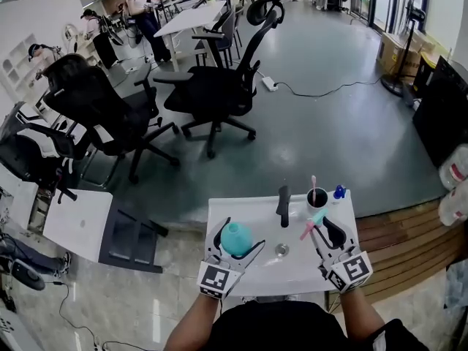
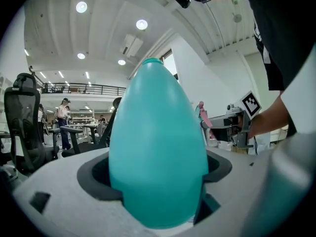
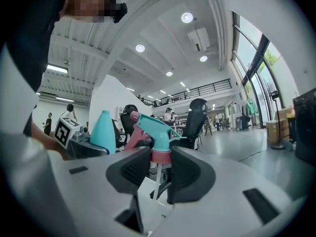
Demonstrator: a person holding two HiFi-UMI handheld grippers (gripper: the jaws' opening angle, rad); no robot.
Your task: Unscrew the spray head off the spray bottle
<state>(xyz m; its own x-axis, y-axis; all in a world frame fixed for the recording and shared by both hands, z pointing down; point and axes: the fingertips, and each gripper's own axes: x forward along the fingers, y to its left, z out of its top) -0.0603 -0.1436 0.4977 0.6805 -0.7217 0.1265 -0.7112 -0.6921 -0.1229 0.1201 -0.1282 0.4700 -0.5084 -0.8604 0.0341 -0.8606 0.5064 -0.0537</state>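
Observation:
The teal egg-shaped spray bottle point(image 1: 236, 238) stands upright in my left gripper point(image 1: 235, 248), which is shut on its body. It has no head on it and fills the left gripper view point(image 2: 158, 147). The spray head point(image 1: 313, 223), teal with a pink trigger and collar, is apart from the bottle, and my right gripper point(image 1: 322, 232) is shut on its collar. In the right gripper view the spray head point(image 3: 155, 132) sits between the dark pads point(image 3: 131, 171) with its white dip tube point(image 3: 157, 181) hanging free. The bottle point(image 3: 102, 130) shows to its left.
Both grippers hover over a white washbasin point(image 1: 248, 212) with a dark faucet point(image 1: 284, 205) and a drain point(image 1: 281, 250). A cup with a pink toothbrush point(image 1: 316, 197) and a small blue item point(image 1: 338, 191) stand at its back right. Office chairs point(image 1: 212, 86) stand on the floor beyond.

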